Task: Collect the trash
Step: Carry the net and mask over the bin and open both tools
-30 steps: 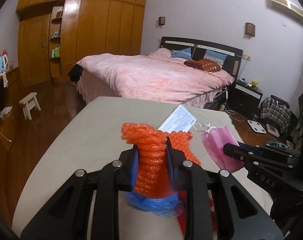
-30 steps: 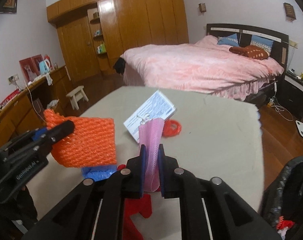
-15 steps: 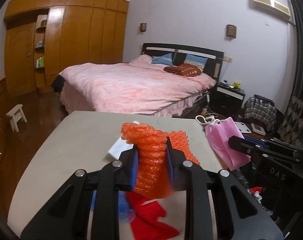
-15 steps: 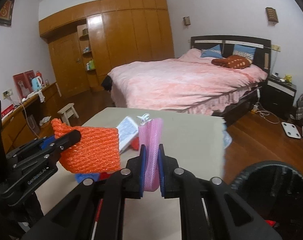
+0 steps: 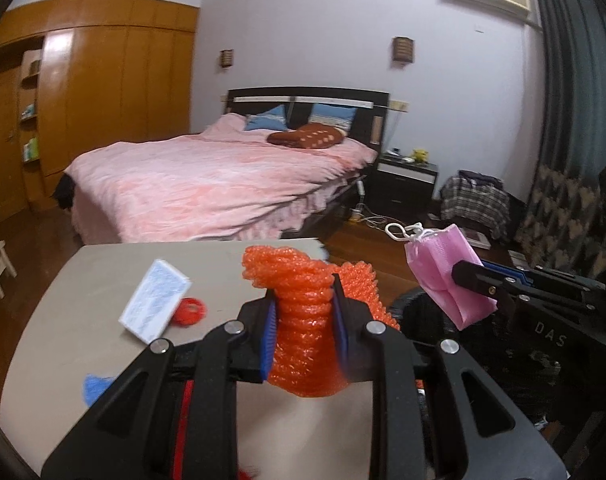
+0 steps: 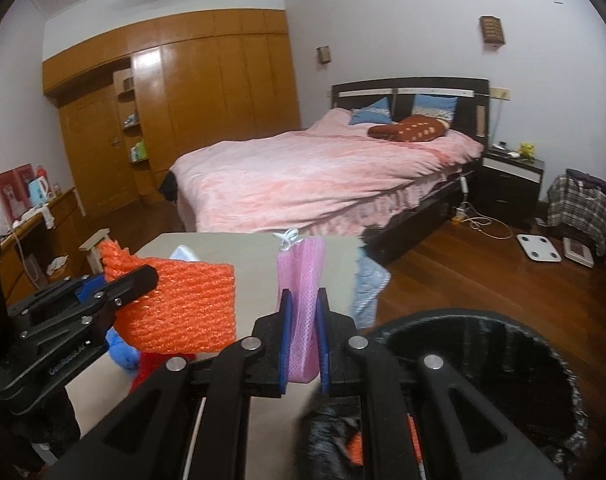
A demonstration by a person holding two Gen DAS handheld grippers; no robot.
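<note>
My left gripper is shut on an orange foam net, held up above the beige table. From the right wrist view the same orange foam net shows at the left in the left gripper. My right gripper is shut on a folded pink face mask with white ear loops; that pink mask hangs at the right in the left wrist view. A black-lined trash bin opens just below and right of the right gripper.
On the table lie a white packet, a red ring of string, a blue scrap and red pieces. A pink bed, wooden wardrobe, nightstand and floor scale stand beyond.
Both grippers have swung right and risen a little with their loads; the table has slid left in view and the black bin has come in under the right gripper. Both grips are unchanged.
</note>
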